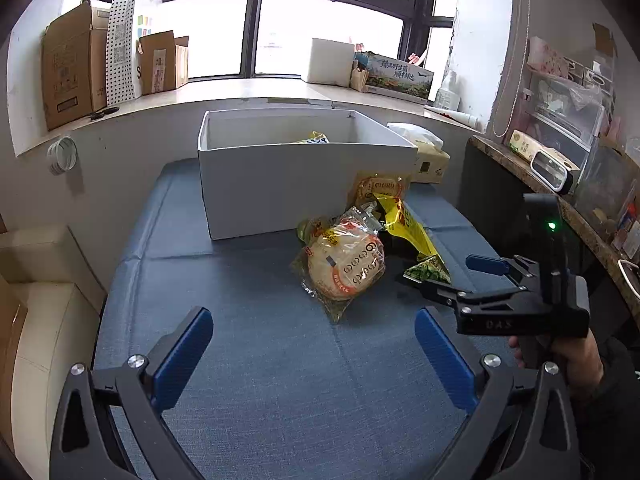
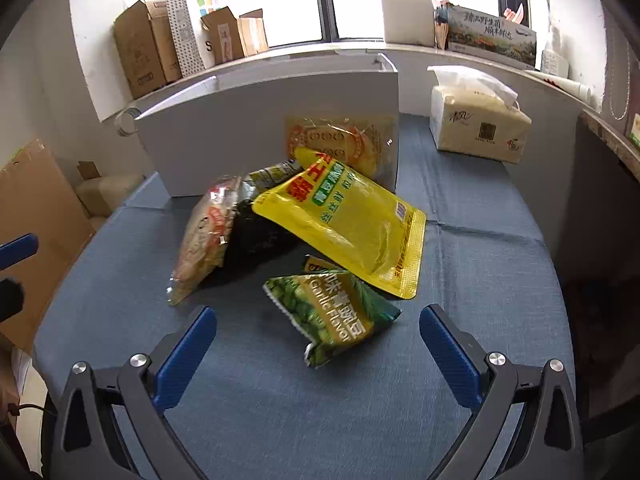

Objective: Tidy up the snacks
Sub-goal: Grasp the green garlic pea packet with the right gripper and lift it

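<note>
A pile of snack packs lies on the blue table before a white box. A round clear cracker pack is at the pile's left. A yellow pouch leans on a dark pack. A small green pea pack lies nearest. Another cracker pack leans on the box. One yellow snack shows inside the box. My left gripper is open and empty, short of the pile. My right gripper is open, just before the green pack.
A tissue pack stands right of the box. The window sill behind holds cardboard boxes and a white box. A dark counter with clutter runs along the right. A cardboard sheet stands left of the table.
</note>
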The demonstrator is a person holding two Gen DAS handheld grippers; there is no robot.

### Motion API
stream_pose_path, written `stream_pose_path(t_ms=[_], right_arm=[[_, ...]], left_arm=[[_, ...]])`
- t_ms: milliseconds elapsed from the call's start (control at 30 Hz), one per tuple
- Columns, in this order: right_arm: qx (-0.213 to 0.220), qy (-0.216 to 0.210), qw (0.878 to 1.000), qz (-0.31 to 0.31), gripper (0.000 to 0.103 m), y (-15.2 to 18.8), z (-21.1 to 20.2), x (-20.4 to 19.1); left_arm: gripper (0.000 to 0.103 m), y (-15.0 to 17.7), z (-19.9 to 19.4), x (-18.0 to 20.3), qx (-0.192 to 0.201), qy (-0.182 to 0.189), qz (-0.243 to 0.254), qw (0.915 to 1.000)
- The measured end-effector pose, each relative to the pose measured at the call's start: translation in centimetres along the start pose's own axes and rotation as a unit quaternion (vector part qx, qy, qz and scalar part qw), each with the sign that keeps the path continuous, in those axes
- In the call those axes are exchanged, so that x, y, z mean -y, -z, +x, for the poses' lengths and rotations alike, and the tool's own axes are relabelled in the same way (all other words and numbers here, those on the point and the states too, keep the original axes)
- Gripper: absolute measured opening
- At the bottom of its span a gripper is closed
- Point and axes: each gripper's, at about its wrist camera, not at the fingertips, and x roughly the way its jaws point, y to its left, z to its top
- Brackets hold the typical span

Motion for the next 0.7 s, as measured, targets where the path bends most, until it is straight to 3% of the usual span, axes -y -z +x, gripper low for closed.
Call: stream_pose_path(t_ms=[133, 233, 267, 333, 367, 400, 500, 700], right_arm=[[-0.032, -0.007, 0.999, 0.01, 0.103, -0.7, 2.3, 1.2], [-0.033, -0.014, 0.999, 0.018, 0.103, -0.4, 2.9, 1.7], [-0.032, -0.015, 0.999, 0.016, 0.098, -0.5, 2.9, 1.8], [-0.029, -0.004, 1.0, 0.012, 0.075, -0.6, 2.7, 1.9], [-0.028, 0.002, 1.0, 0.014, 0.058, -0.7, 2.7, 1.9], [-0.029, 0.002, 0.999, 0.018, 0.052, -0.7, 2.7, 2.1], [-0.024, -0.019, 0.999, 0.034, 0.046, -0.4, 2.0, 2.4], [0.006, -0.051, 0.998, 0.035, 0.045, 1.1, -1.1, 1.4]], left_arm=[[0.103, 0.2, 0.4, -0.4, -0.007, -0.002, -0.006, 1.0], [0.103, 0.3, 0.7, -0.6, -0.01, -0.003, -0.008, 0.9999], [0.103, 0.3, 0.7, -0.6, -0.008, -0.005, -0.008, 0.9999], [0.103, 0.4, 0.7, -0.7, -0.007, -0.005, -0.009, 0.9999], [0.103, 0.4, 0.8, -0.8, -0.008, -0.006, -0.01, 0.9999], [0.103, 0.4, 0.8, -0.8, -0.009, -0.007, -0.011, 0.9999], [0.103, 0.5, 0.9, -0.9, -0.01, -0.008, -0.011, 0.9999], [0.103, 0.5, 1.6, -0.7, -0.018, -0.009, -0.006, 0.9998]])
